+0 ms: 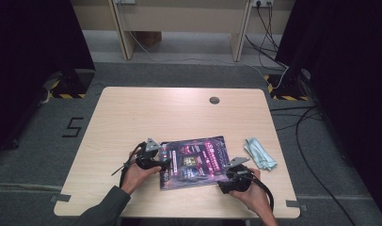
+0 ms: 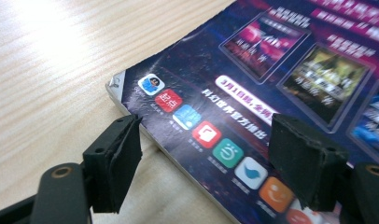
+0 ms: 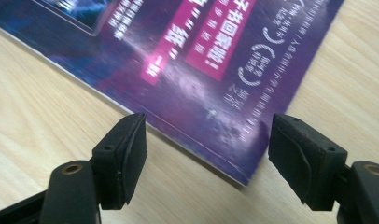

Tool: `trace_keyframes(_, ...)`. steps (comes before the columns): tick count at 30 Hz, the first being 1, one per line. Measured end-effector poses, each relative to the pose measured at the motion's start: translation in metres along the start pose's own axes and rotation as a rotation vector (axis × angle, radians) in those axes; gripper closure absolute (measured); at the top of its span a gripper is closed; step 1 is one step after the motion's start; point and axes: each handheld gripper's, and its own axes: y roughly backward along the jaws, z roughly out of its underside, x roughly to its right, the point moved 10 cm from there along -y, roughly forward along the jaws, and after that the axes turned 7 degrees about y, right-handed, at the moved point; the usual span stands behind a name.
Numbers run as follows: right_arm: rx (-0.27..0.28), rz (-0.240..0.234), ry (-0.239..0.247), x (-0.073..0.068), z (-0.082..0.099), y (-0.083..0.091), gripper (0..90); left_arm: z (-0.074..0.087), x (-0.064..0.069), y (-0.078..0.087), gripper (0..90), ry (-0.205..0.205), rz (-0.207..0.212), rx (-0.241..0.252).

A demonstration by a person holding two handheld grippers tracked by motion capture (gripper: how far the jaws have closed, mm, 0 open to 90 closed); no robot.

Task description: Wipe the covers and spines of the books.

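A magazine (image 1: 194, 160) with a dark purple cover lies flat on the wooden table (image 1: 179, 113), near the front edge. My left gripper (image 1: 164, 163) is at the magazine's left edge, held low over the table. In the left gripper view the gripper (image 2: 206, 158) stands open, with the cover (image 2: 253, 84) and its row of app icons between the jaws, the pads clear of it. My right gripper (image 1: 225, 175) is at the magazine's near right corner. In the right gripper view it (image 3: 206, 149) is open too, and that corner of the magazine (image 3: 201, 60) lies between the pads, untouched.
A crumpled light-blue cloth (image 1: 260, 154) lies to the right of the magazine. A round grey cable grommet (image 1: 214, 100) sits near the table's far edge. Cables run over the floor at the right, and desk legs stand beyond the table.
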Motion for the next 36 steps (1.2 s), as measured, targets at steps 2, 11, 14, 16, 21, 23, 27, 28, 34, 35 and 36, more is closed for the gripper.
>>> trace_keyframes(2,-0.001,0.015,0.001,0.002,0.000,-0.001,29.2,-0.001,-0.001,0.001,24.9,-0.017,-0.011,0.002)
trace_keyframes(11,-0.007,0.076,-0.004,0.016,0.002,-0.002,29.8,0.009,0.008,0.011,30.4,-0.062,-0.030,-0.001)
trace_keyframes(14,0.002,0.096,-0.026,0.025,0.000,-0.002,29.7,0.016,0.012,0.018,30.2,-0.066,-0.037,-0.009)
trace_keyframes(16,0.003,0.105,-0.043,0.031,-0.002,-0.005,29.6,0.020,0.014,0.022,30.3,-0.066,-0.044,-0.003)
trace_keyframes(21,0.011,0.135,-0.059,0.044,-0.014,-0.014,29.3,0.031,0.025,0.032,37.1,-0.079,-0.054,0.020)
trace_keyframes(23,0.009,0.138,-0.057,0.047,-0.018,-0.016,29.0,0.034,0.028,0.036,36.3,-0.080,-0.065,0.019)
trace_keyframes(27,0.006,0.149,-0.057,0.051,-0.027,-0.021,31.2,0.034,0.025,0.036,29.3,-0.046,-0.048,-0.007)
trace_keyframes(28,0.018,0.137,-0.061,0.049,-0.029,-0.020,31.3,0.032,0.023,0.036,28.3,-0.030,-0.039,-0.010)
trace_keyframes(34,0.041,0.046,-0.072,0.029,-0.027,-0.015,31.2,0.012,-0.003,0.030,26.4,0.062,-0.005,0.015)
trace_keyframes(35,0.041,0.026,-0.083,0.026,-0.025,-0.014,31.3,0.012,-0.008,0.026,26.4,0.064,-0.004,0.001)
trace_keyframes(36,0.036,0.014,-0.084,0.023,-0.023,-0.014,31.2,0.013,-0.011,0.022,26.2,0.062,-0.003,-0.012)
